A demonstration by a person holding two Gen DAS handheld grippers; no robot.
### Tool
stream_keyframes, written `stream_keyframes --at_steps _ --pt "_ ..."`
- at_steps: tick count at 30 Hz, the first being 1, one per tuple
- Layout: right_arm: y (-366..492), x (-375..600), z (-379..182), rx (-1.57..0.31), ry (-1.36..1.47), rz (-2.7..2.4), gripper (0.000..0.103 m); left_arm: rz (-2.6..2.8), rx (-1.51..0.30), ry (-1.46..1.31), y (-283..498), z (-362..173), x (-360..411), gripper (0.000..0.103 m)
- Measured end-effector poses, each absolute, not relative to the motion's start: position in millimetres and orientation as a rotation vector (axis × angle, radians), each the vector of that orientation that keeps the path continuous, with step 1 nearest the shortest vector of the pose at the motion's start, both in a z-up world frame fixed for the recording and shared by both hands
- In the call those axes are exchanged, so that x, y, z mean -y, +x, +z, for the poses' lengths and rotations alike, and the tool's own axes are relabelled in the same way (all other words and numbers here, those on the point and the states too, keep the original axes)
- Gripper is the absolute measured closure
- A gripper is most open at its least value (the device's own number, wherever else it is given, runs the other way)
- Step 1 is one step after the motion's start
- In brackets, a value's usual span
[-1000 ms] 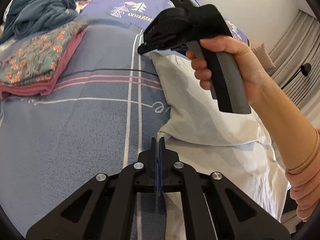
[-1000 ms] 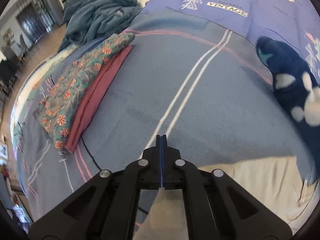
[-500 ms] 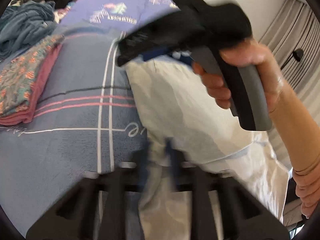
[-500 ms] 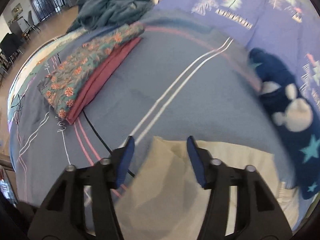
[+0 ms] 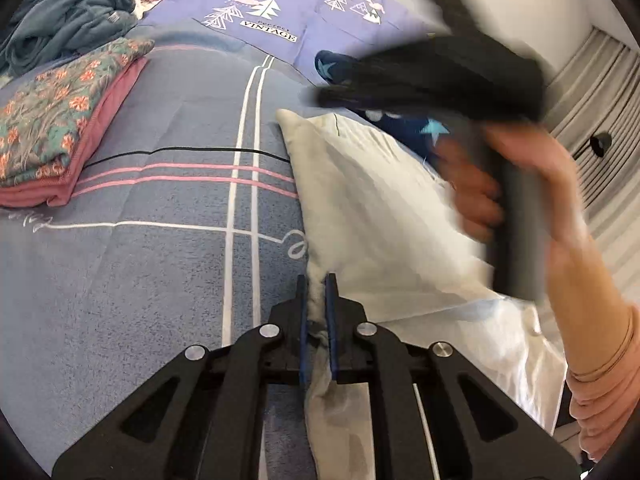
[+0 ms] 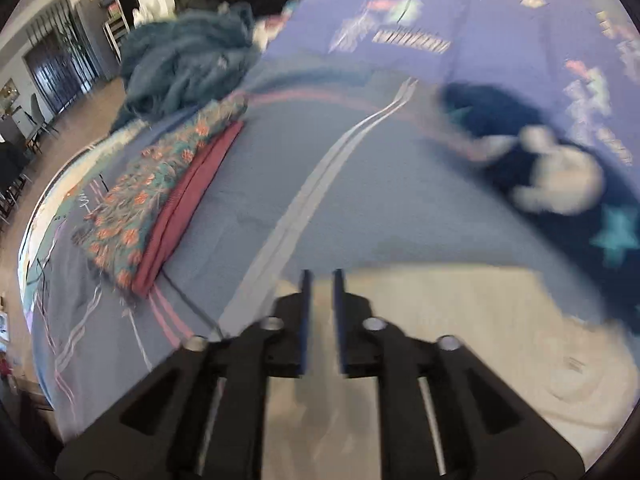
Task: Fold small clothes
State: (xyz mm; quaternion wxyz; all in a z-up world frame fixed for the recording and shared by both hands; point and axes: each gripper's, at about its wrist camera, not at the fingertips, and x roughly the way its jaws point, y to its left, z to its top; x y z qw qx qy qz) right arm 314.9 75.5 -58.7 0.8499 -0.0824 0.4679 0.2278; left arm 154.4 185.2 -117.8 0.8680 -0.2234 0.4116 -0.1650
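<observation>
A cream-white garment (image 5: 384, 208) lies on the blue-grey bedspread (image 5: 140, 280), folded along its left edge. My left gripper (image 5: 316, 280) has its jaws close together around that folded edge, low in the left wrist view. The right gripper body (image 5: 440, 76) is a blur above the garment's far end, held by a hand. In the right wrist view the right gripper (image 6: 320, 276) hovers over the cream garment (image 6: 460, 320) with a narrow gap between its fingers and nothing held.
A folded floral and pink stack (image 5: 60, 128) lies at left, also in the right wrist view (image 6: 160, 192). A teal heap (image 5: 68, 24) sits behind it. A navy star-print garment (image 6: 560, 184) lies beyond the cream one. A purple printed sheet (image 5: 280, 12) covers the far bed.
Both grippers opened half a second ago, letting go of the garment. The left has since closed on the folded edge. The right has narrowed and swung up and right, blurred.
</observation>
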Motion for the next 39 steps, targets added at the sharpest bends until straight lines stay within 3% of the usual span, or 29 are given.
stream_keyframes --at_steps 1,3,9,13,15,18,20,30,32,33,38,39 --pt "299.9 -48.6 -47.0 -0.957 -0.169 0.471 0.072 -0.344 -0.854 -0.477 151.5 -117.9 -185.5 0.093" --pt "272.2 19.4 -30.0 -0.939 -0.122 0.436 0.068 -0.312 -0.827 -0.489 145.8 -113.9 -191.0 0.095" --pt "224.0 233.9 -18.8 -0.987 0.195 0.216 0.06 -0.332 -0.752 -0.432 132.0 -82.5 -185.5 0.096" --pt "173.6 341.0 -43.7 -1.029 0.494 0.162 0.06 -0.464 -0.749 -0.234 129.1 -46.3 -124.6 0.095" --pt "154.0 351.7 -60.3 -1.072 0.555 0.249 0.06 -0.497 -0.757 -0.1 127.2 -35.8 -82.9 0.083" --pt "141.1 348.2 -76.0 -1.089 0.57 0.312 0.045 -0.526 -0.773 0.03 128.0 -35.7 -34.8 0.072" --pt "142.0 350.4 -85.3 -1.102 0.609 0.353 0.045 -0.526 -0.794 0.094 132.2 -44.4 -4.2 0.068" --pt "165.5 339.1 -108.3 -1.203 0.685 0.424 0.048 -0.406 -0.903 0.169 162.6 -94.6 48.4 0.063" --pt "175.1 340.7 -109.4 -1.174 0.716 0.422 0.06 -0.379 -0.894 0.194 161.0 -94.5 53.3 0.061" --pt "177.4 340.3 -107.3 -1.157 0.699 0.425 0.096 -0.366 -0.894 0.197 162.2 -94.1 54.7 0.061" --pt "160.6 349.2 -62.9 -0.967 0.629 0.469 0.099 -0.344 -0.898 0.19 159.5 -91.4 54.8 0.06" --pt "155.6 353.6 -56.8 -0.95 0.629 0.482 0.099 -0.342 -0.894 0.194 158.7 -91.6 54.6 0.056"
